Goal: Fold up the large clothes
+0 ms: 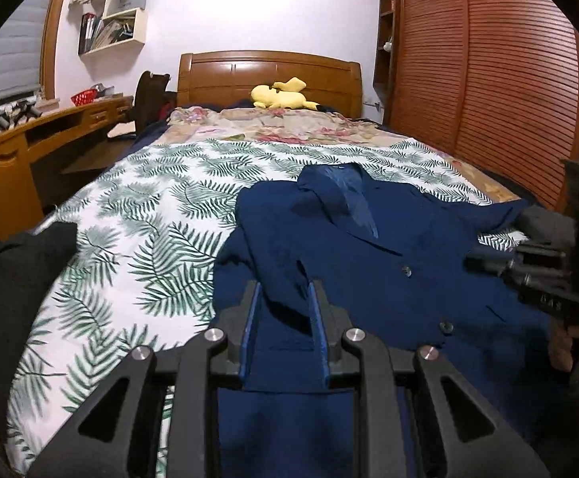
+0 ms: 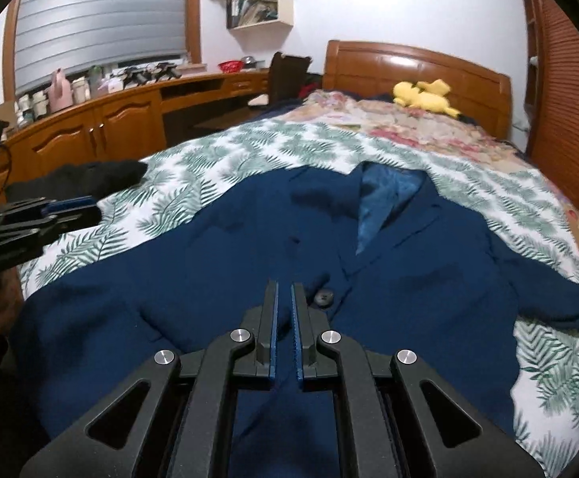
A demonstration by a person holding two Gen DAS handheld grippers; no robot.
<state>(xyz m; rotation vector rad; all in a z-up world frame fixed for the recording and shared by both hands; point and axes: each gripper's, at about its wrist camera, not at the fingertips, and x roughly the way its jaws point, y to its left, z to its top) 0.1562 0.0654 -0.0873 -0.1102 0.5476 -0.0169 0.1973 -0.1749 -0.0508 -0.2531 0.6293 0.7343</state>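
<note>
**Here, the blazer lies collar-away, and my left fingers straddle its folded sleeve**

Now the navy blazer (image 1: pixel 369 247) lies front-up on the leaf-print bedspread (image 1: pixel 138 215), its long axis running from the hem under my wrists to the collar at 12 o'clock. My left gripper (image 1: pixel 285 290) is parted, a crumpled sleeve fold sitting between its fingers; I cannot tell whether the pads touch cloth. My right gripper (image 2: pixel 285 290) has its fingers drawn nearly together with a thin gap, over the blazer's front, the upper button (image 2: pixel 323 298) just at 1 o'clock of the tips; I judge it pinches nothing.

The left is nearer the sleeve, so I judge the next fold starts there, carrying it toward 3 o'clock across the chest.

A black garment (image 1: pixel 14 271) lies at 9 o'clock. A collar label shows, but I cannot read it.
</note>
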